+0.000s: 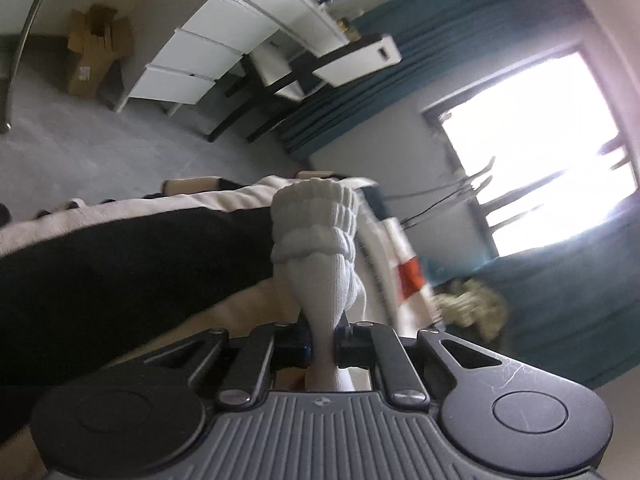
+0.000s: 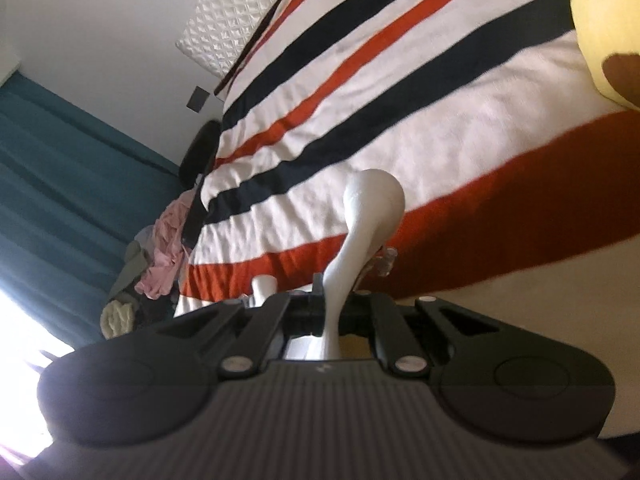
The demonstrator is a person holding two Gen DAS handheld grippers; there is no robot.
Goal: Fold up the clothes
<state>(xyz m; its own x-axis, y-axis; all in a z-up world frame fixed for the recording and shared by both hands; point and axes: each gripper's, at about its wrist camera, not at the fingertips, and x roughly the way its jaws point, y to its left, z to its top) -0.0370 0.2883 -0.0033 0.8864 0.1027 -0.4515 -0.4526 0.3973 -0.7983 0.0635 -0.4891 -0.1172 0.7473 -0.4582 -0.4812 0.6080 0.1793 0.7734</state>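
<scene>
Left wrist view, tilted: the left gripper [image 1: 322, 340] has its fingers closed on a white sock [image 1: 320, 240], whose ribbed cuff bunches up ahead of them. Behind it lie a black garment [image 1: 120, 272] and a cream cloth, their edges cut off. A blurred clothes heap [image 1: 472, 304] sits by teal curtains.

Right wrist view: the right gripper [image 2: 331, 316] pinches a white sock end [image 2: 370, 208] over a striped bed cover [image 2: 360, 100]; its lower part is hidden behind the fingers.
</scene>
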